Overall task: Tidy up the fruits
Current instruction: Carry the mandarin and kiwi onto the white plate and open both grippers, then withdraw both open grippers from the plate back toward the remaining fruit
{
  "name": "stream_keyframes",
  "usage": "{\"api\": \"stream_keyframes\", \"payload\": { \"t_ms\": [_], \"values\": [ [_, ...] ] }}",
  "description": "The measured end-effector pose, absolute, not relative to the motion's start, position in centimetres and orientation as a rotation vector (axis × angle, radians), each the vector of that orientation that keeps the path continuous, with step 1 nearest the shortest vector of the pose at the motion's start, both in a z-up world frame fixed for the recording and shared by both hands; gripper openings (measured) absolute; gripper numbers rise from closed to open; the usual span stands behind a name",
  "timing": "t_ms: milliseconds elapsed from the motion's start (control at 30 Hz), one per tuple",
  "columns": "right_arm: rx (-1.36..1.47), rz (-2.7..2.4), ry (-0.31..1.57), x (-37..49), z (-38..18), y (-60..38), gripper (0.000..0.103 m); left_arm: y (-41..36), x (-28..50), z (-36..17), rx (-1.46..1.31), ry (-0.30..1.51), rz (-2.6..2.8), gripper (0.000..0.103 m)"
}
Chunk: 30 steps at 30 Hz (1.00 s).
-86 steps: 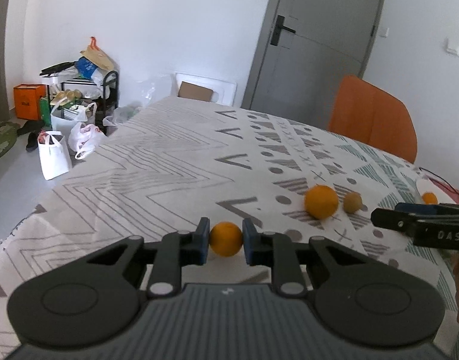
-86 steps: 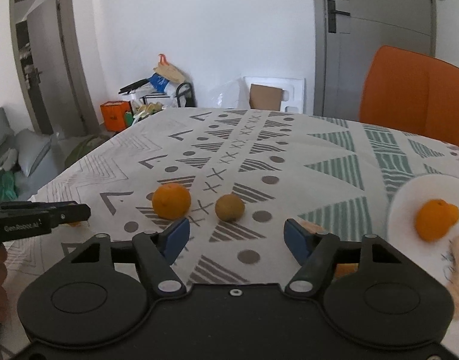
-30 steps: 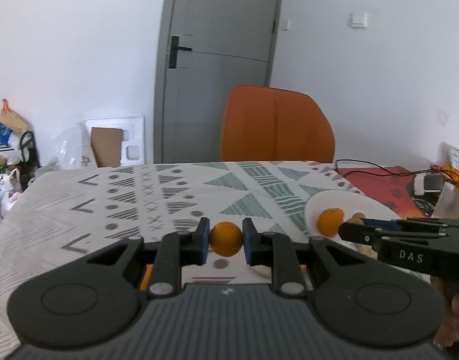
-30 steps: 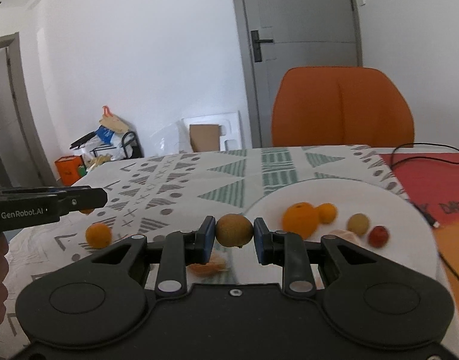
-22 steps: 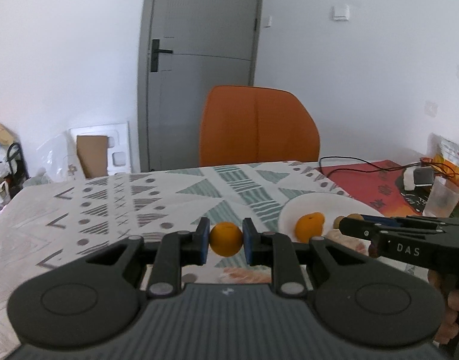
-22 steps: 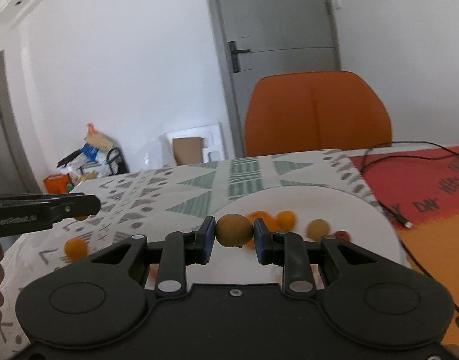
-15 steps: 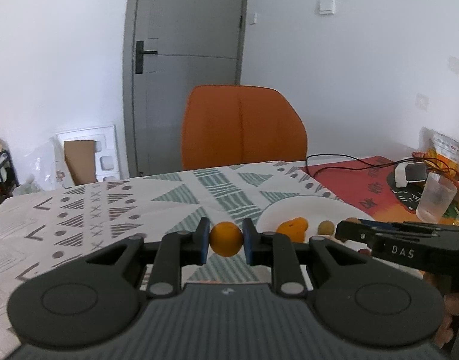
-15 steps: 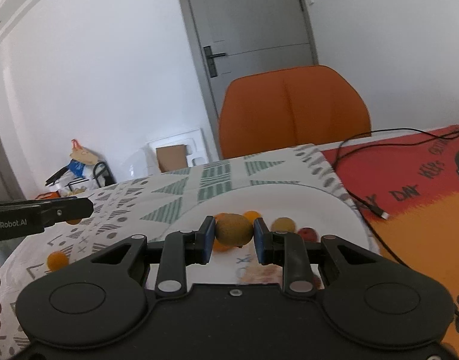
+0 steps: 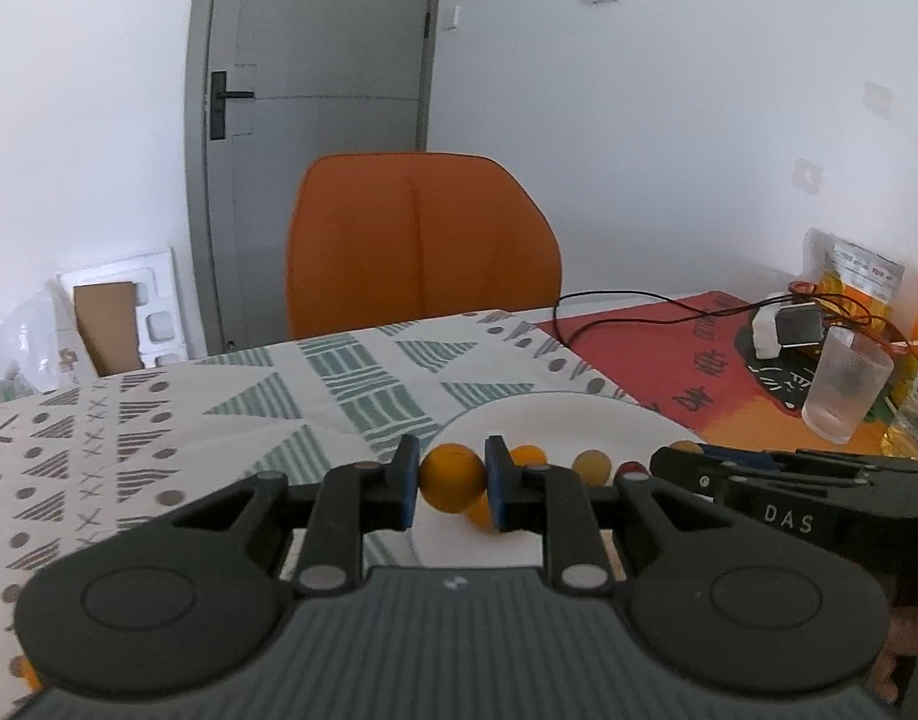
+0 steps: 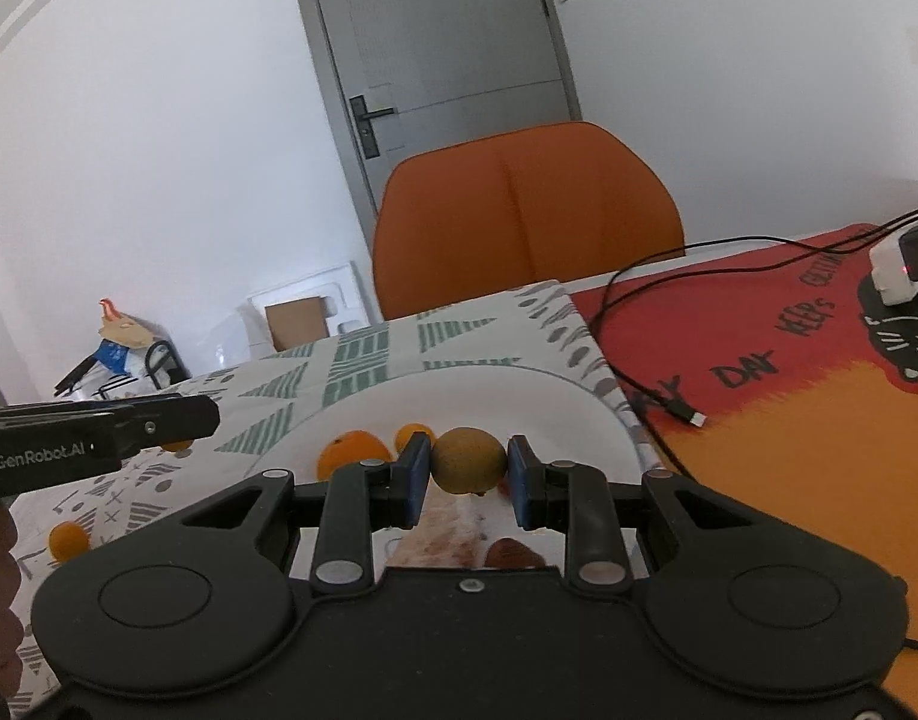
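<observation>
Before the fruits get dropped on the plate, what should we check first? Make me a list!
1. Left gripper holds the small orange between its jaws: ok.
2. Right gripper holds the brownish fruit between its jaws: ok.
3. Brownish fruit is in front of the white plate: ok.
4. Small orange is over the plate's edge: cannot tell, only that it sits near the rim.
5. Bare spot left on the plate beside the big orange: ok.
6. Black cable is off the plate: ok.
</observation>
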State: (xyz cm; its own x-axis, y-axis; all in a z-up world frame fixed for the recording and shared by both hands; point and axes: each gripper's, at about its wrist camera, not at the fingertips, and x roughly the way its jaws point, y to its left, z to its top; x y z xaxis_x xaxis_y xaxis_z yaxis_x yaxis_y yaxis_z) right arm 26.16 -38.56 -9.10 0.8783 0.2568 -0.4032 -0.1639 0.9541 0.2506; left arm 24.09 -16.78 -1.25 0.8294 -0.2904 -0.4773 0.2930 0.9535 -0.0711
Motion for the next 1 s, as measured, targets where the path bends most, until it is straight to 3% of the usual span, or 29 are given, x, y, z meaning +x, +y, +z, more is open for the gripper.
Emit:
{"api": "stream_keyframes", "payload": {
  "t_ms": [300,400,500,667,800,867,1000],
  "values": [
    [0.224,0.205,0.451,26.2,-9.2,-38.9,0.032,-17.5,24.7,-1.5,-0.002,0.521,-0.323,0.024],
    [0.221,0.208,0.464,26.2,-9.2,-38.6,0.041,-16.7,24.6,-1.4,-0.005,0.533,-0.301,0.026],
    [0.216,0.22,0.455,25.9,-9.0,-38.4,0.051,-15.7,24.3,-1.3,-0.001,0.535,-0.266,0.036],
    [0.213,0.235,0.469,25.9,-9.1,-38.0,0.055,-13.9,23.3,-0.8,0.01,0.528,-0.219,0.058],
    [0.213,0.241,0.478,25.9,-9.1,-37.7,0.061,-12.3,22.5,-0.4,0.012,0.526,-0.187,0.065],
    [0.209,0.24,0.479,25.9,-9.1,-37.5,0.065,-11.7,22.2,-0.1,0.013,0.526,-0.168,0.077],
    [0.205,0.242,0.487,25.8,-8.9,-36.8,0.073,-10.2,21.4,0.4,0.009,0.513,-0.139,0.082]
  ]
}}
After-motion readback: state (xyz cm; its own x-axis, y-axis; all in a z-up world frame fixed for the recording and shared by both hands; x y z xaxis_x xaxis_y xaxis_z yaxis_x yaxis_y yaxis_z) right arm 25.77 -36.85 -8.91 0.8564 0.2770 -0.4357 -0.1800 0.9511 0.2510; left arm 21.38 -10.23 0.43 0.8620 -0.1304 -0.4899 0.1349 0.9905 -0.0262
